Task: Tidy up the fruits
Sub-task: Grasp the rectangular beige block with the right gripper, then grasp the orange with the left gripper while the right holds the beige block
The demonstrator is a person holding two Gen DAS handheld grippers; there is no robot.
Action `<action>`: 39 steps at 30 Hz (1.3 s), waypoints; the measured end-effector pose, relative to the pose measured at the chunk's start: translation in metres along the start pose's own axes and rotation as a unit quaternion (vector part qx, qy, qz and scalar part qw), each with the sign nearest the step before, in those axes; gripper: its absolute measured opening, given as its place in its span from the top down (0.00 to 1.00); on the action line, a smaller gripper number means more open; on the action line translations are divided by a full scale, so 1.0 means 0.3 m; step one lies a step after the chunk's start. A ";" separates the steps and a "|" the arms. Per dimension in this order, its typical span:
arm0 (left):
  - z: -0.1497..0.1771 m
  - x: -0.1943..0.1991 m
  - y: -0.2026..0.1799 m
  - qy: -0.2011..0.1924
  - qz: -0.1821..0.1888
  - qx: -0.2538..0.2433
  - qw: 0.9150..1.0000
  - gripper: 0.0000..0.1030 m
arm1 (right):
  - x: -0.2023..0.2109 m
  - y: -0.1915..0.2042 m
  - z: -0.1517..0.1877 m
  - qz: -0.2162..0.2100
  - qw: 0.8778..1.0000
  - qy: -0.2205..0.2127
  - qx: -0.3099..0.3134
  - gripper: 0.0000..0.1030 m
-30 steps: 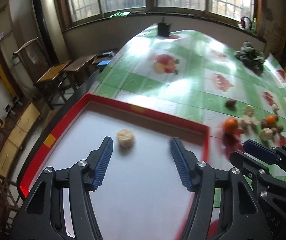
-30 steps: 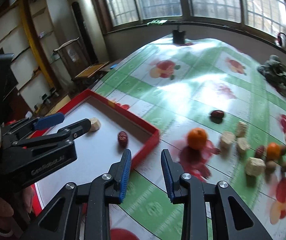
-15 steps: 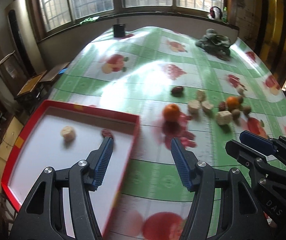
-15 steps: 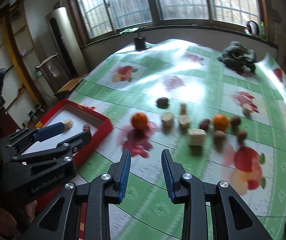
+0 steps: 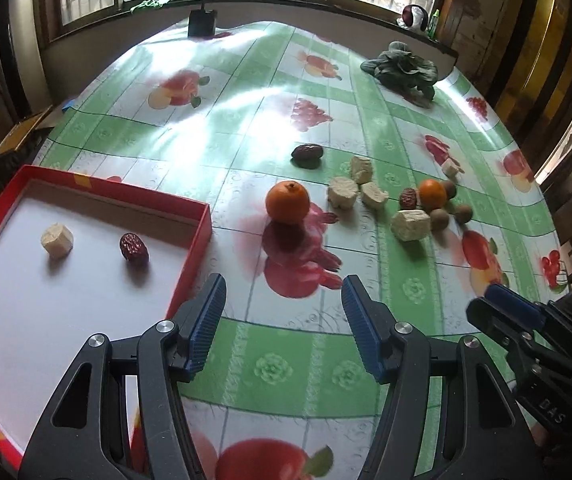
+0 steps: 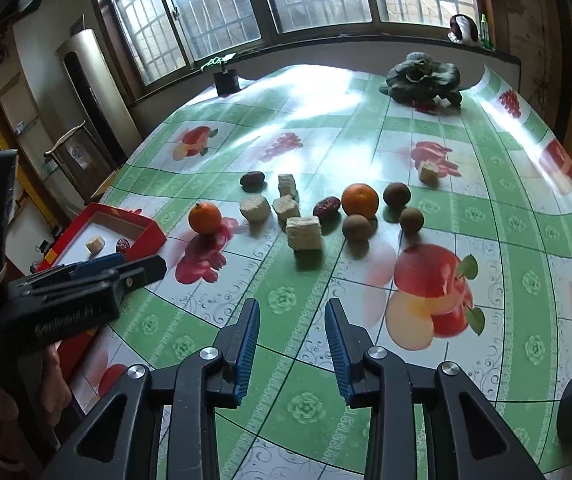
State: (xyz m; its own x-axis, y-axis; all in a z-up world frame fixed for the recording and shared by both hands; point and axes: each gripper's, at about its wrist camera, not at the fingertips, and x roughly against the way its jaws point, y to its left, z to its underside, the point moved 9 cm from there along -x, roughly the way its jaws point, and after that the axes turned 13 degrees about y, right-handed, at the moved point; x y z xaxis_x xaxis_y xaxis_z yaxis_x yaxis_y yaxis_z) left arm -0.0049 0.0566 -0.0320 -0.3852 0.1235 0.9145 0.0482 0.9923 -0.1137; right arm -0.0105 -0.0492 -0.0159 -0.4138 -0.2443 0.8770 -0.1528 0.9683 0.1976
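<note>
A red tray with a white floor holds a pale chunk and a red date; it also shows in the right wrist view. On the cloth lie an orange, a second orange, a dark date, several pale chunks and brown round fruits. My left gripper is open and empty, above the cloth just right of the tray. My right gripper is open and empty, nearer than the fruit cluster.
A green fruit-print cloth covers the table. A dark leafy vegetable lies at the far right and a small black pot at the far edge. Chairs and a cabinet stand left of the table.
Both grippers have swung right, away from the tray toward the loose fruit. The tray has slid to the left of both views. Both stay open and empty.
</note>
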 end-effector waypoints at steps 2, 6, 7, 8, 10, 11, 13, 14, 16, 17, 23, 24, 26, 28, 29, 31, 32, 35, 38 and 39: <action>-0.008 -0.013 0.008 0.007 0.006 0.004 1.000 0.41 | -0.009 -0.002 0.001 -0.004 1.000 0.001 0.000 0.68; -0.037 -0.030 0.014 0.012 -0.005 0.000 1.000 0.41 | -0.031 -0.002 -0.006 -0.008 1.000 0.005 0.002 0.67; -0.045 -0.034 0.011 0.014 -0.006 -0.003 1.000 0.41 | -0.039 -0.005 -0.009 -0.007 1.000 0.007 0.004 0.66; -0.057 -0.042 0.003 0.019 -0.006 -0.006 1.000 0.41 | -0.045 -0.007 -0.014 -0.006 1.000 0.009 0.006 0.66; -0.069 -0.052 -0.001 0.027 -0.006 -0.008 1.000 0.41 | -0.053 -0.013 -0.026 -0.005 1.000 0.009 0.008 0.66; -0.078 -0.054 -0.005 0.027 -0.007 -0.009 1.000 0.41 | -0.059 -0.016 -0.035 -0.006 1.000 0.010 0.008 0.66; -0.094 -0.053 -0.015 0.024 -0.011 -0.016 1.000 0.41 | -0.073 -0.021 -0.061 -0.007 1.000 0.011 0.009 0.65; -0.099 -0.053 -0.020 0.022 -0.012 -0.018 1.000 0.41 | -0.080 -0.024 -0.073 -0.007 1.000 0.011 0.009 0.65; -0.109 -0.061 -0.023 0.024 -0.013 -0.019 0.999 0.41 | -0.100 -0.031 -0.101 -0.008 1.000 0.013 0.007 0.65; -0.112 -0.069 -0.022 0.027 -0.013 -0.018 0.999 0.41 | -0.115 -0.037 -0.118 -0.009 1.000 0.016 0.005 0.64; -0.127 -0.100 -0.007 0.036 -0.020 -0.019 0.999 0.41 | -0.202 -0.039 -0.190 -0.005 0.999 0.040 0.013 0.62; -0.133 -0.105 -0.004 0.037 -0.021 -0.019 0.999 0.41 | -0.218 -0.032 -0.198 -0.006 0.999 0.044 0.018 0.62; -0.142 -0.113 -0.001 0.039 -0.024 -0.019 0.999 0.41 | -0.249 -0.028 -0.217 0.000 0.999 0.046 0.028 0.62; -0.154 -0.121 -0.002 0.039 -0.025 -0.022 0.999 0.41 | -0.258 -0.039 -0.234 0.013 0.999 0.034 0.027 0.66; -0.163 -0.129 -0.002 0.040 -0.027 -0.023 0.999 0.41 | -0.259 -0.044 -0.238 0.014 0.999 0.031 0.025 0.74; -0.180 -0.141 0.003 0.041 -0.030 -0.021 0.999 0.41 | -0.257 -0.044 -0.233 0.008 0.999 0.031 0.030 0.74; -0.189 -0.151 0.005 0.042 -0.032 -0.019 0.998 0.41 | -0.255 -0.042 -0.227 0.009 0.999 0.031 0.036 0.74; -0.206 -0.189 0.001 0.059 -0.034 -0.020 0.997 0.41 | -0.250 -0.040 -0.217 0.013 0.999 0.029 0.043 0.74; -0.211 -0.218 -0.009 0.067 -0.037 -0.025 0.997 0.41 | -0.246 -0.045 -0.215 0.003 0.999 0.030 0.039 0.74; -0.210 -0.226 -0.007 0.068 -0.039 -0.024 0.997 0.41 | -0.245 -0.045 -0.213 0.001 0.999 0.031 0.039 0.74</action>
State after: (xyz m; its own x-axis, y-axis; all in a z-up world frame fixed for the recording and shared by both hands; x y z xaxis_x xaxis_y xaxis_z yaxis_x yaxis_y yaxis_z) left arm 0.0792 0.0460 -0.0691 -0.2608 0.0418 0.9645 0.0683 0.9974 -0.0247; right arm 0.0793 -0.0410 -0.0551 -0.3587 -0.2370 0.9029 -0.2232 0.9610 0.1635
